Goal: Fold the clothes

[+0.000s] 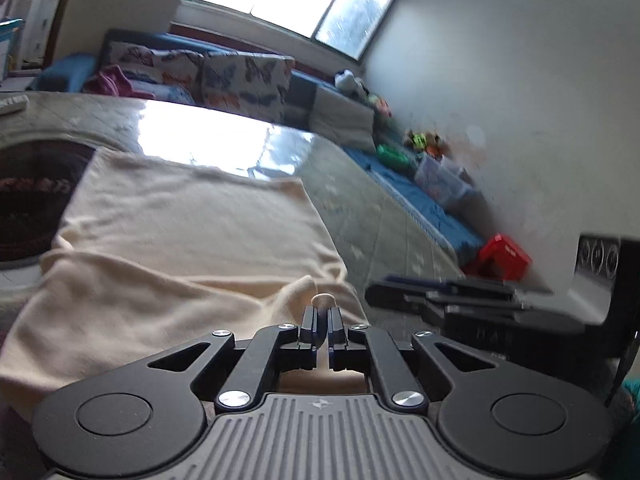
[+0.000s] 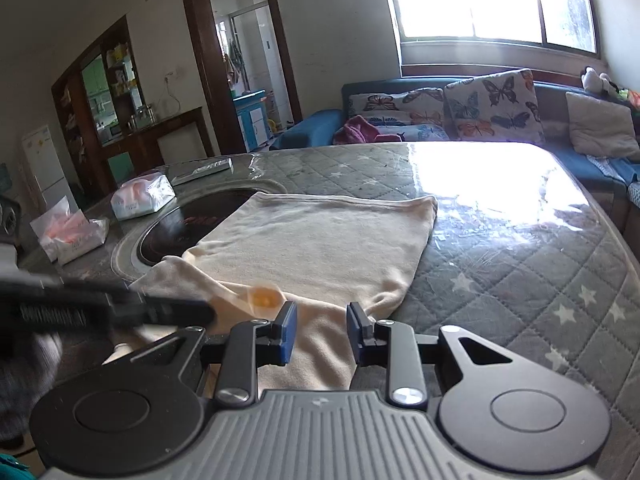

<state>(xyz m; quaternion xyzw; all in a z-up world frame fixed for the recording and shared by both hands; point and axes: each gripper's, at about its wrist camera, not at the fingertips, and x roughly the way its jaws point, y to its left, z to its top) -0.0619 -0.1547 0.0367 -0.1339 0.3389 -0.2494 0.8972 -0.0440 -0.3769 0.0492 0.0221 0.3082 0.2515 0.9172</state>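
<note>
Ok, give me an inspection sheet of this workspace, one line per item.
Surface: table under a grey quilted star-print cover with clear plastic; dark round inset at its left.
Job's things: cream garment lying mostly flat, near edge rumpled.
Clutter: two tissue packs, a remote.
Grippers: left hand-held gripper shut on a pinch of the cream garment; right hand-held gripper open over its near edge.
Cables: nothing seen.
Surroundings: blue sofa with butterfly cushions, bright window, doorway.

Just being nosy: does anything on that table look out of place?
Slightly. The cream garment lies partly over the dark round inset in the table, and its near end is bunched, pinched in the left hand-held gripper.
</note>
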